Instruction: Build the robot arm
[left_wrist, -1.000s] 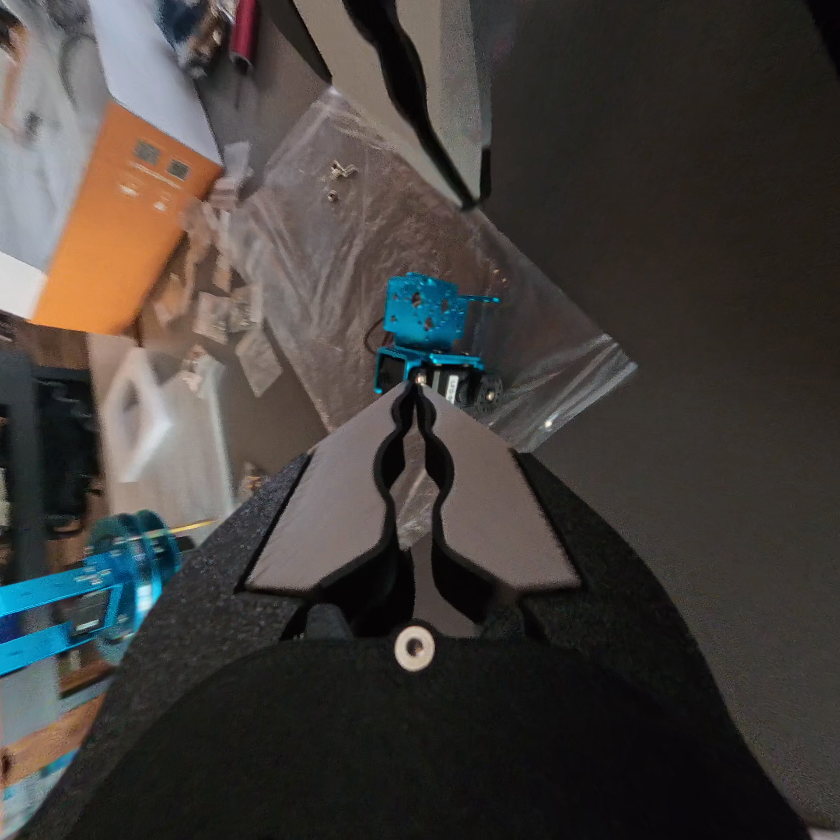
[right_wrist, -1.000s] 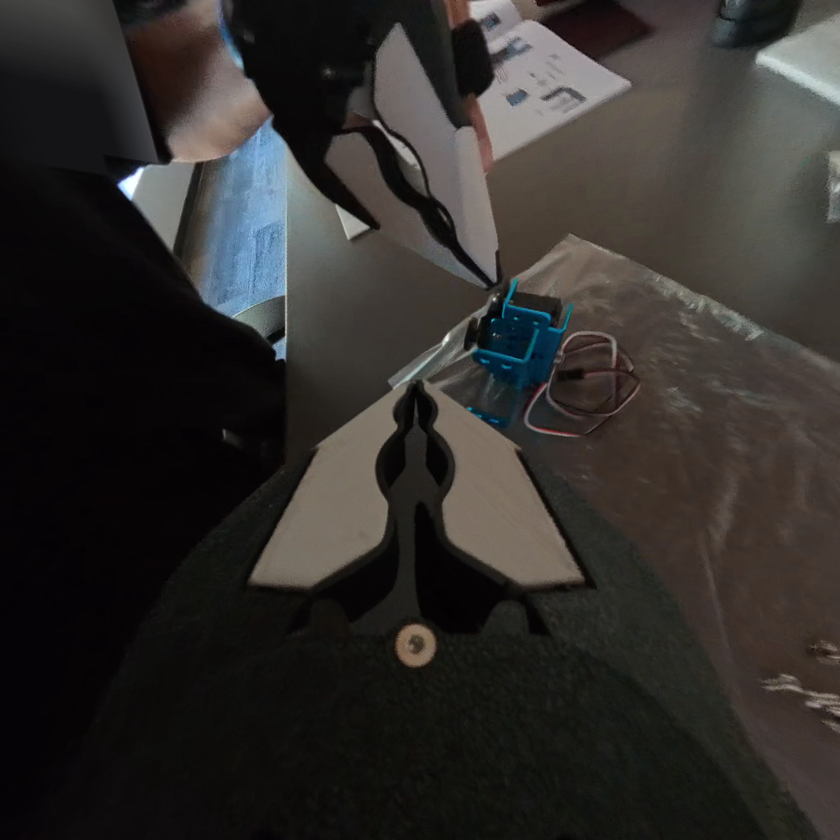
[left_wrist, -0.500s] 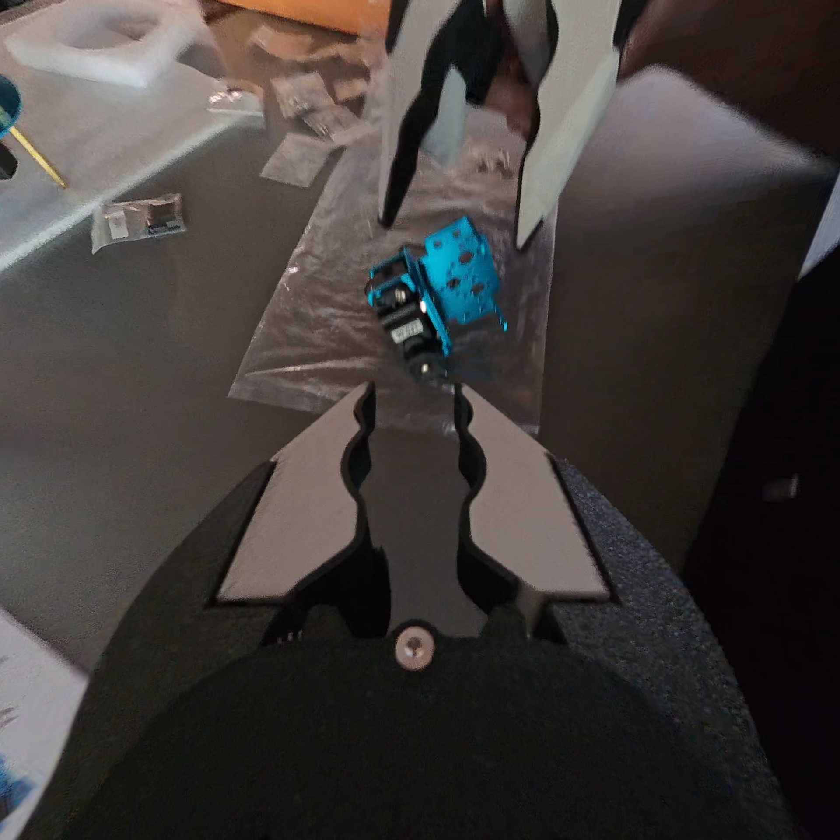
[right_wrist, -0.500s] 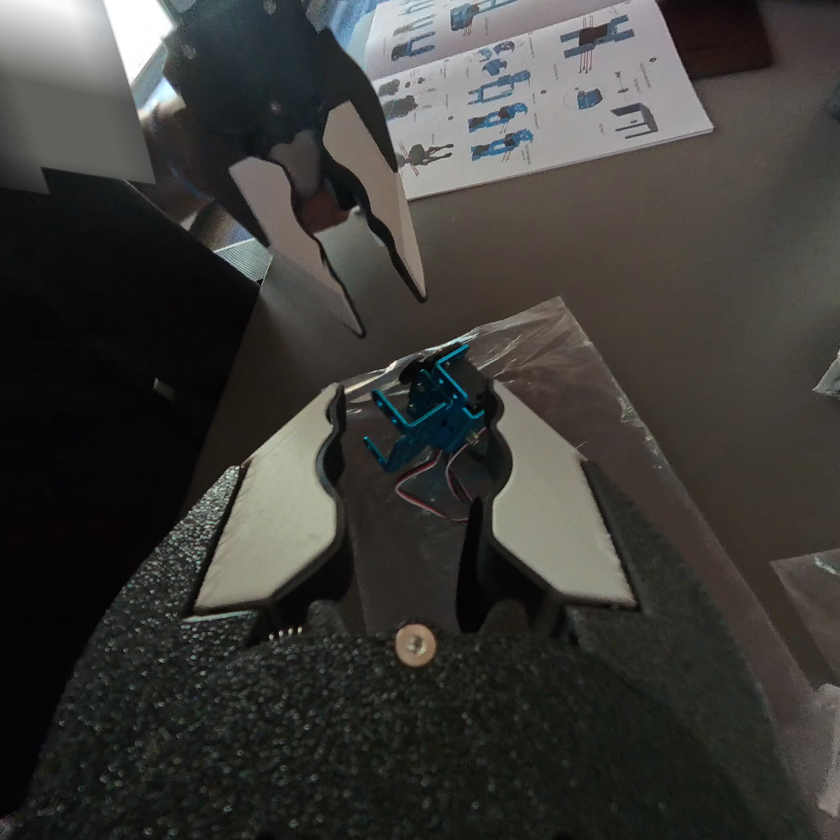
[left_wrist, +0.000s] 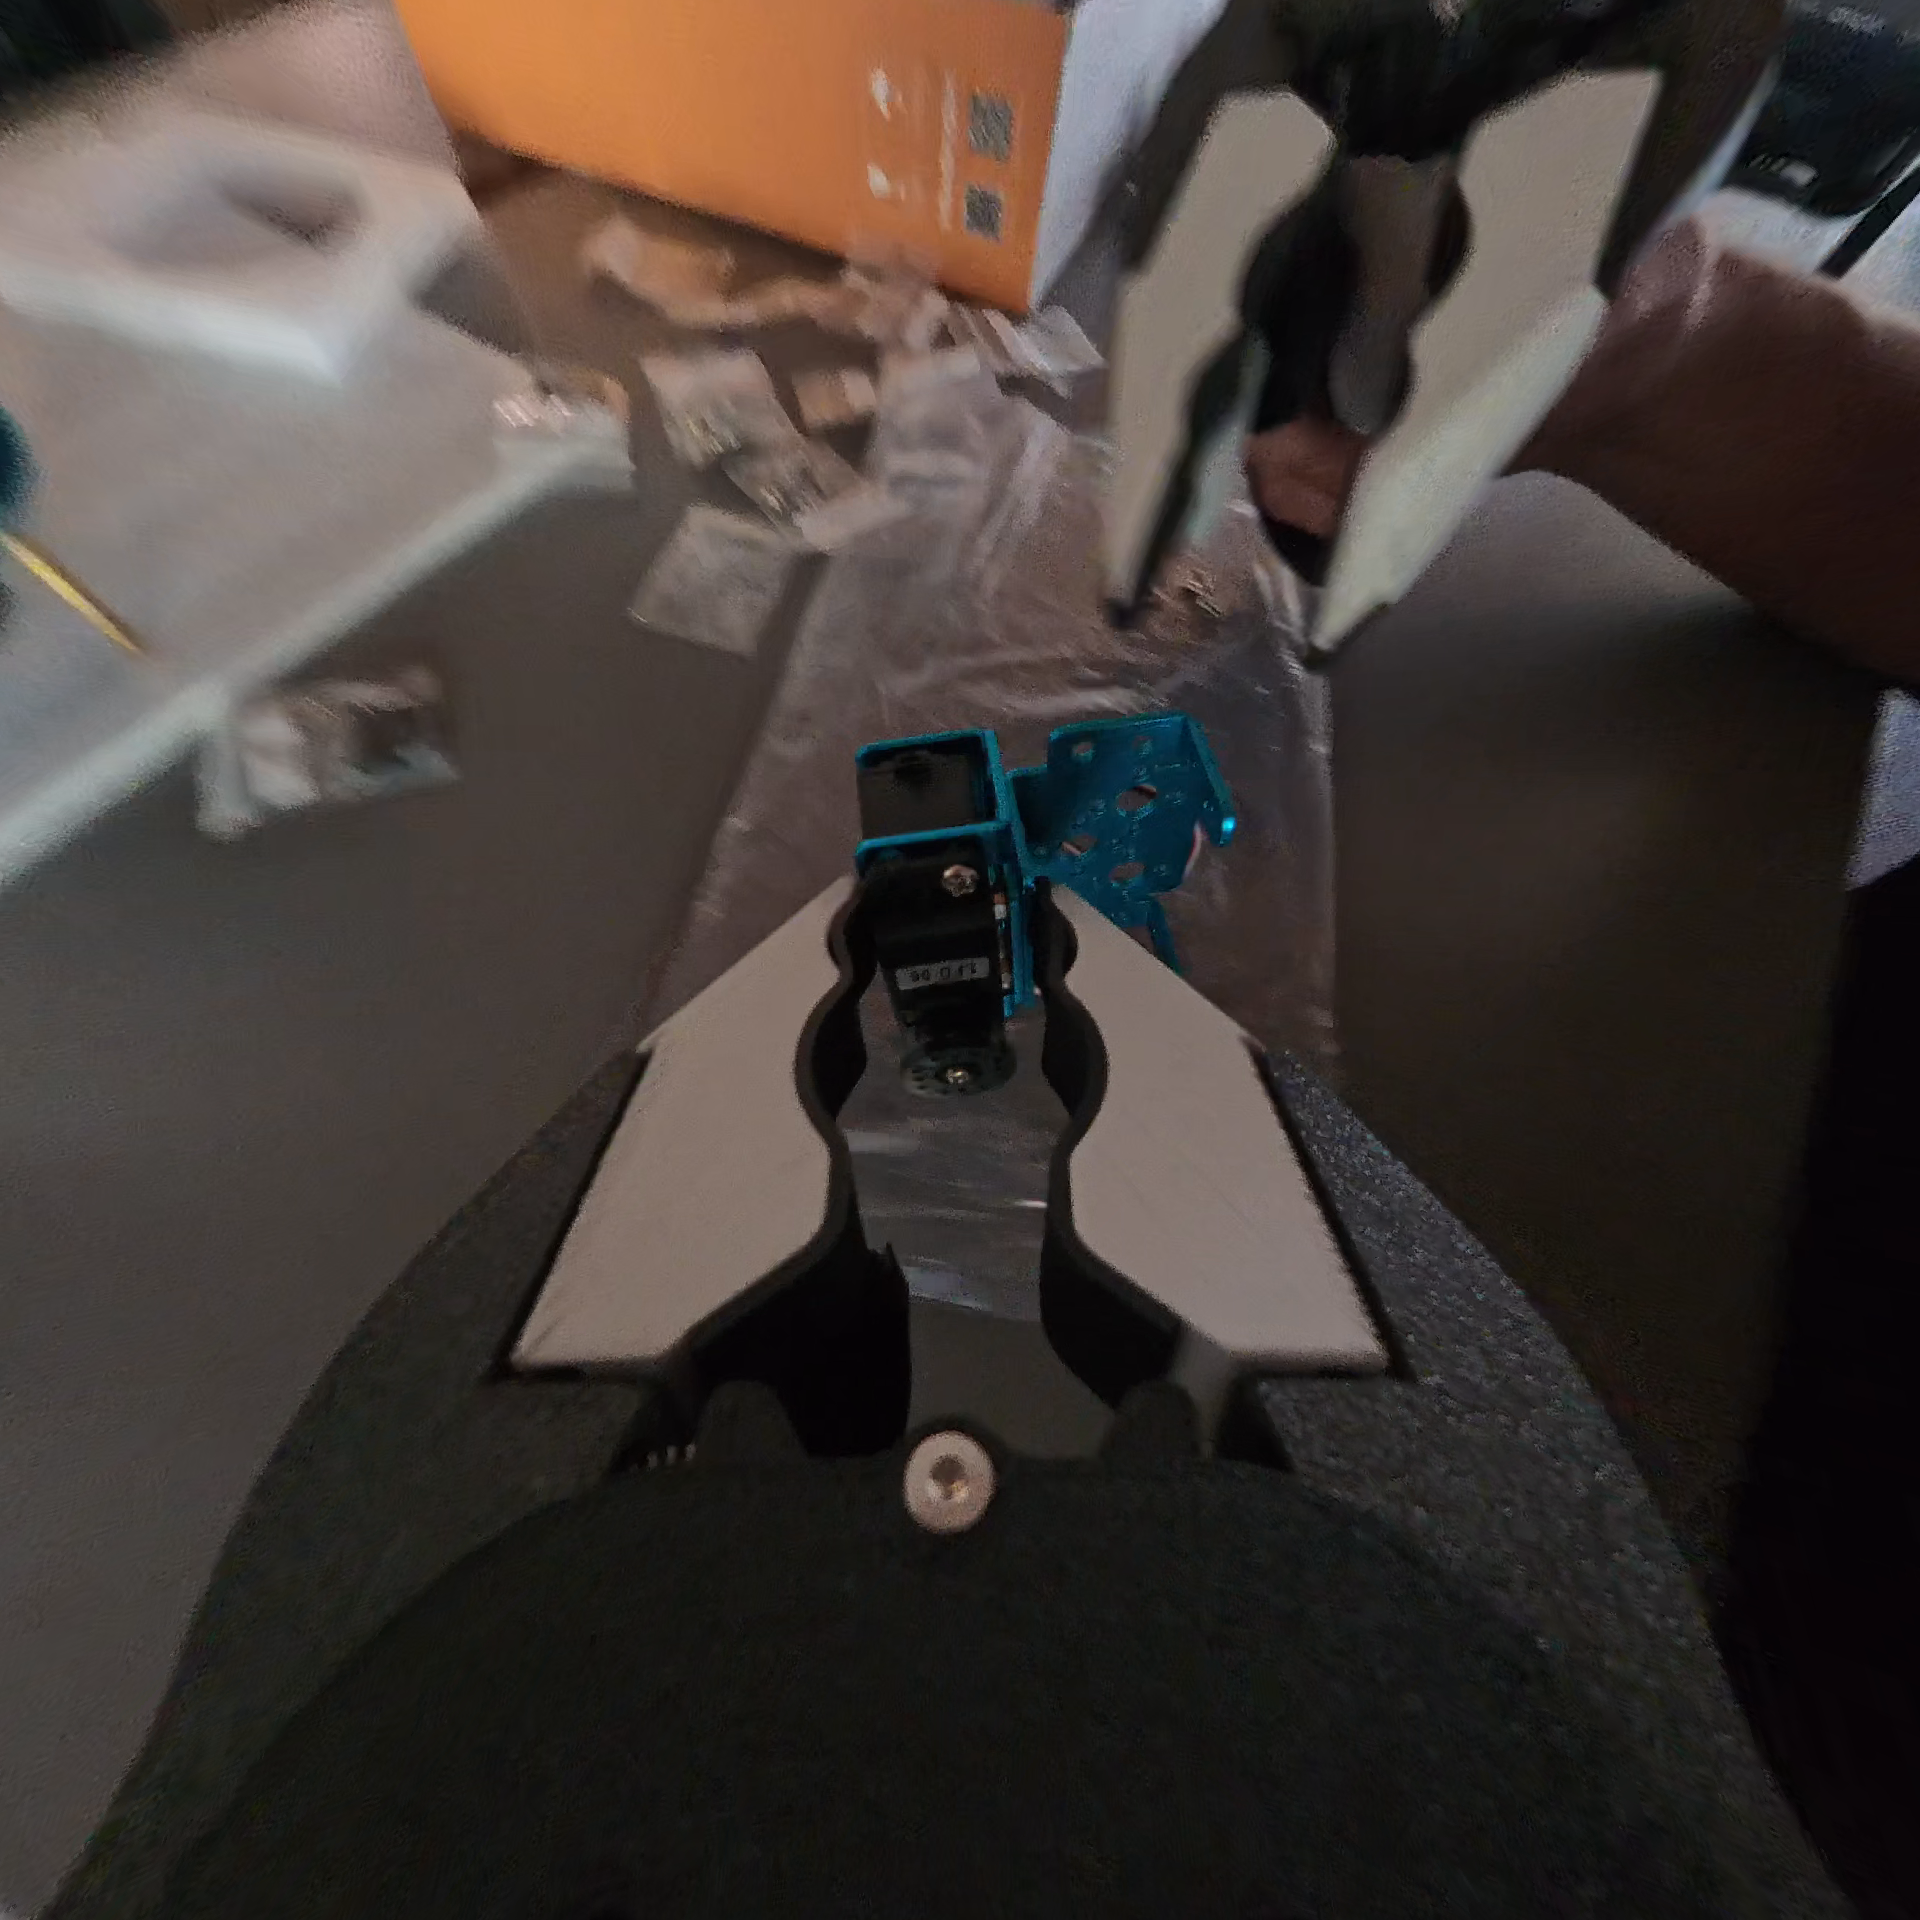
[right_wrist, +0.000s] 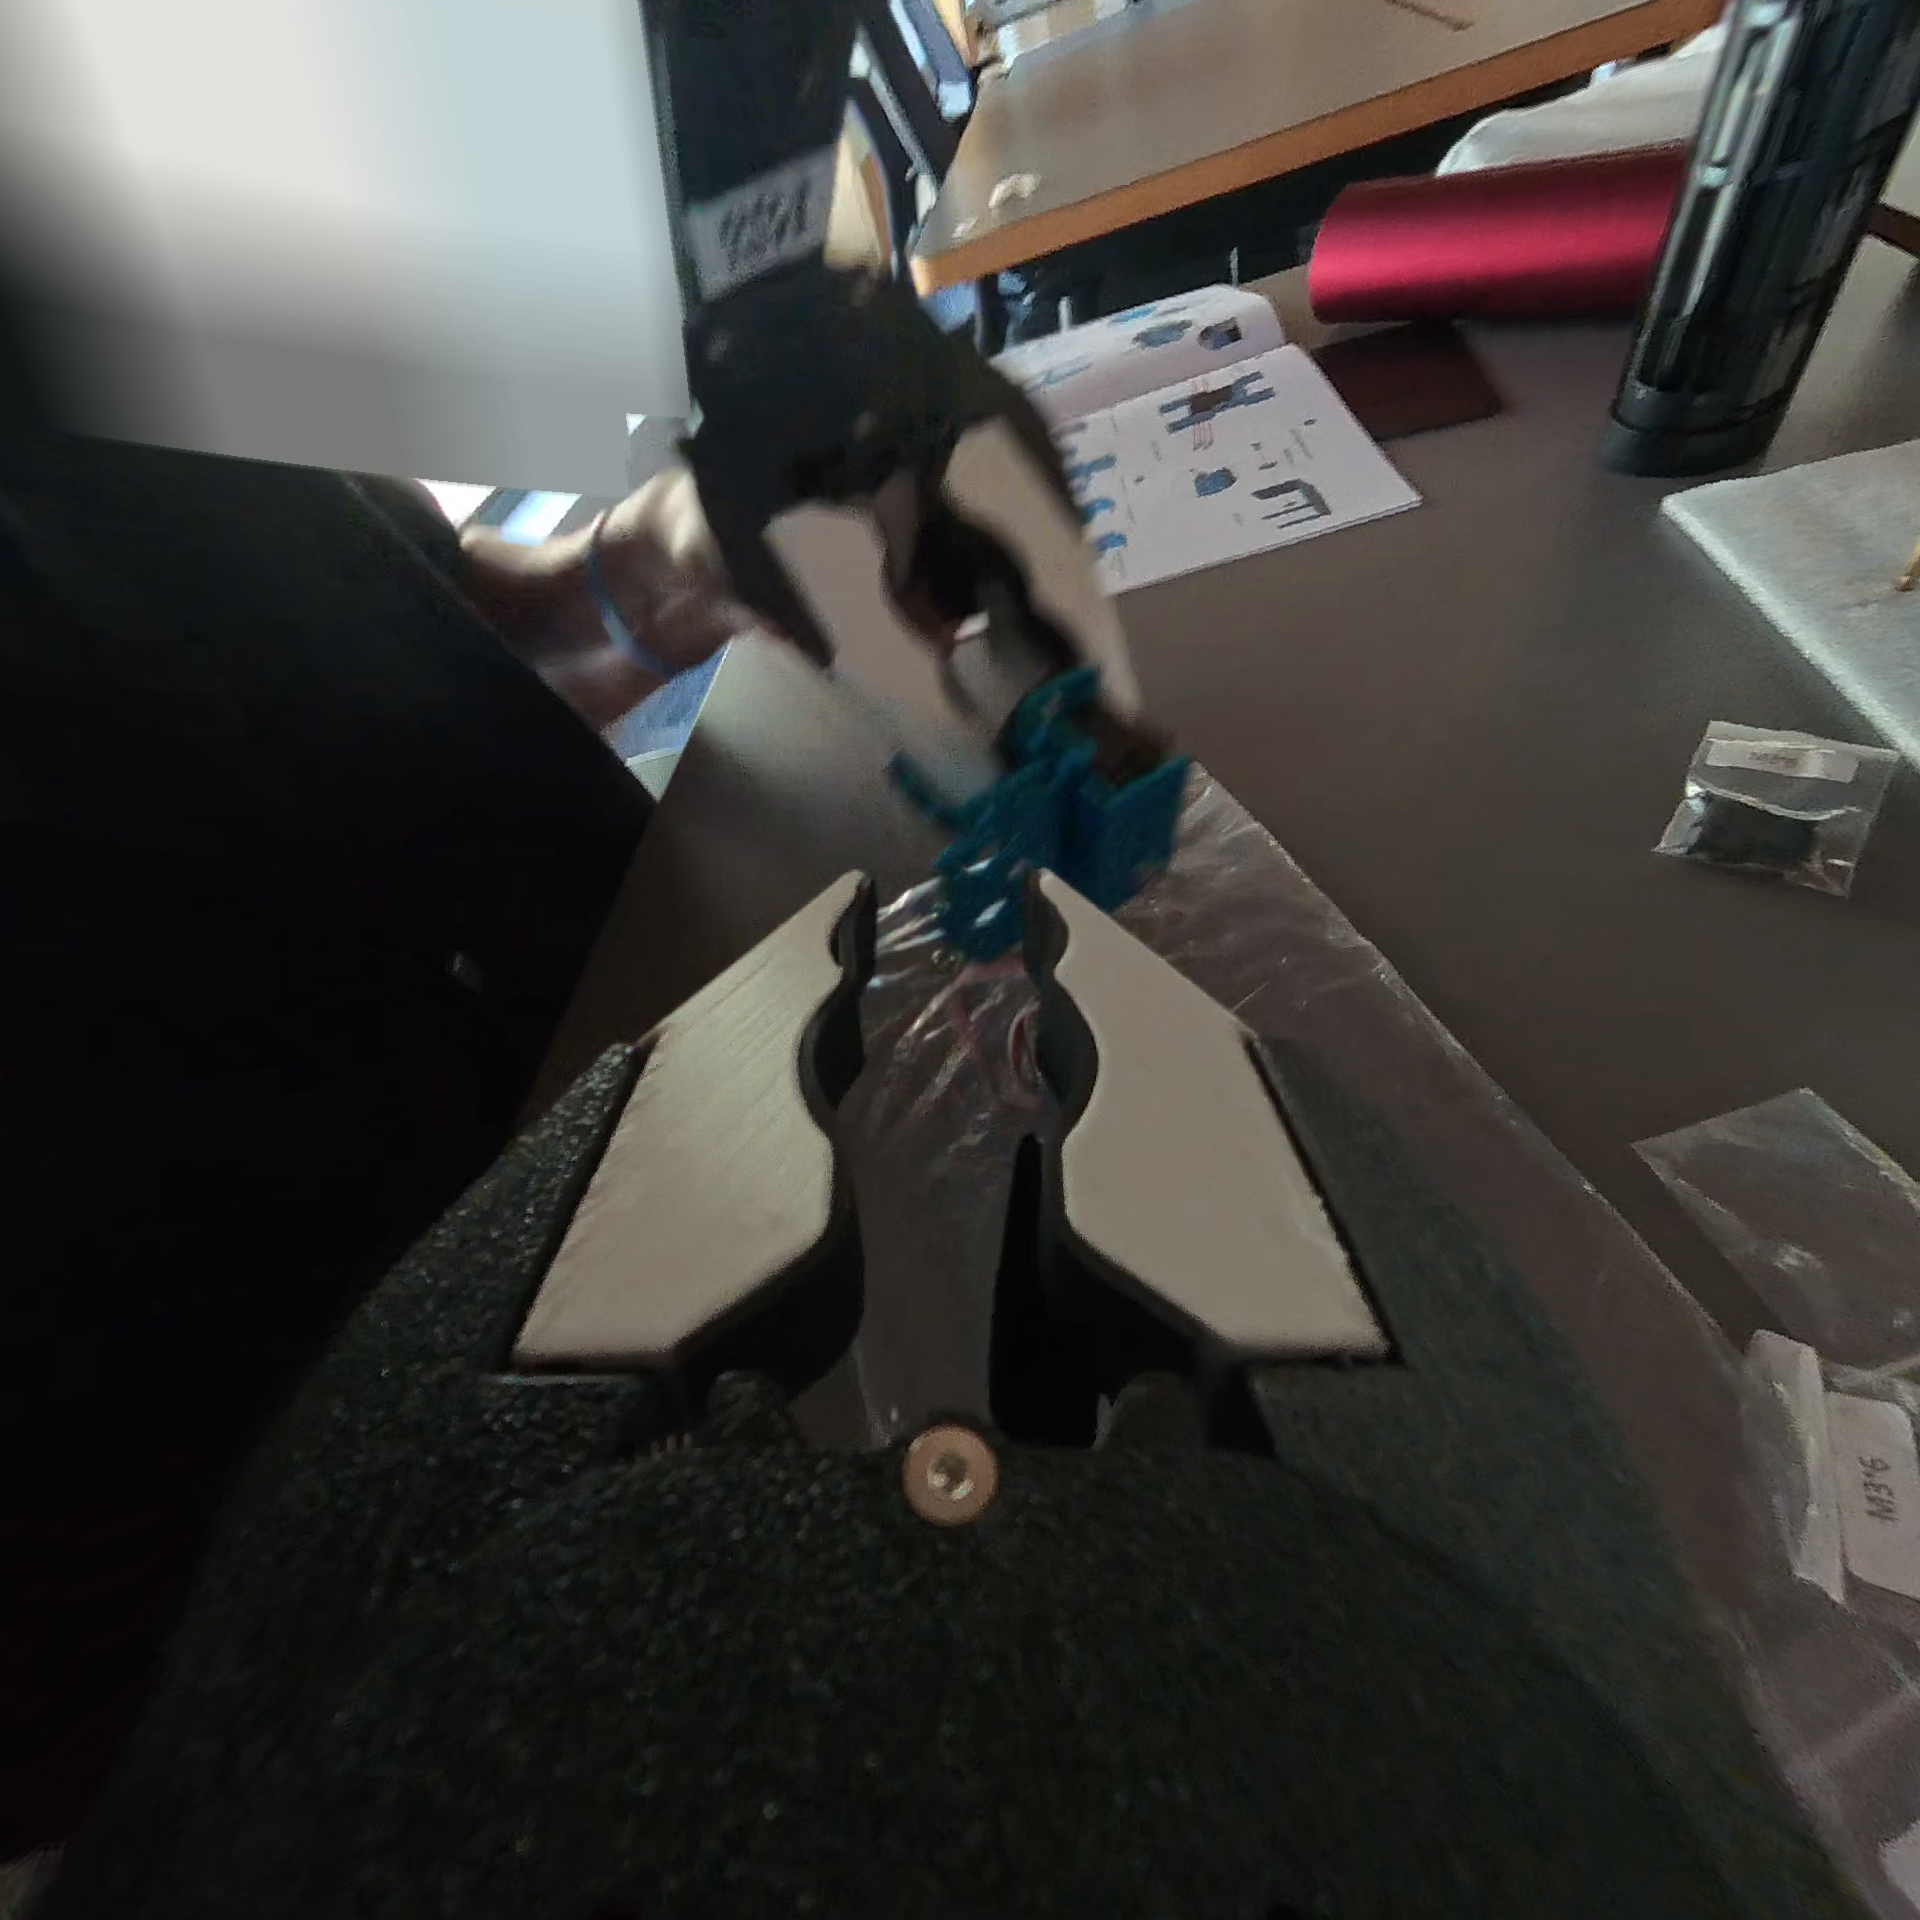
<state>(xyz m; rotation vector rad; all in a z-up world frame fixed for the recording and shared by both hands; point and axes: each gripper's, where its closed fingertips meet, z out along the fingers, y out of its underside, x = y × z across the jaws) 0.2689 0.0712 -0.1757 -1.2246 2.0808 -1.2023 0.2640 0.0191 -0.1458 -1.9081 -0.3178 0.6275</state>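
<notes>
A black servo (left_wrist: 940, 966) sits in a blue perforated metal bracket (left_wrist: 1127, 810) over a clear plastic sheet (left_wrist: 987, 623) on the grey table. My left gripper (left_wrist: 948, 904) is shut on this servo and bracket assembly, one pad on each side. The right wrist view shows the left gripper (right_wrist: 977, 686) with the blurred blue assembly (right_wrist: 1070, 810) at its tips. My right gripper (right_wrist: 951, 904) is open and holds nothing, just short of the assembly, above its red and white wires (right_wrist: 987, 1029). In the left wrist view the right gripper (left_wrist: 1226, 623) hangs open beyond the bracket.
An orange box (left_wrist: 748, 114), small plastic bags of parts (left_wrist: 727, 416) and white foam (left_wrist: 208, 260) lie at the far side. An open manual (right_wrist: 1226, 457), a black bottle (right_wrist: 1756, 218), a red pouch (right_wrist: 1486, 239) and bagged parts (right_wrist: 1777, 800) lie around. A person's dark clothing (right_wrist: 260, 831) fills the left. My right fingertips sit around 6 cm from my left ones. The right gripper is farther from the black bottle (right_wrist: 1756, 218), some 35 cm, than the left, some 30 cm.
Both grippers opened from shut. My left gripper moved in around the servo assembly and closed on it. My right gripper, which straddled the assembly, narrowed and drew back from it.
</notes>
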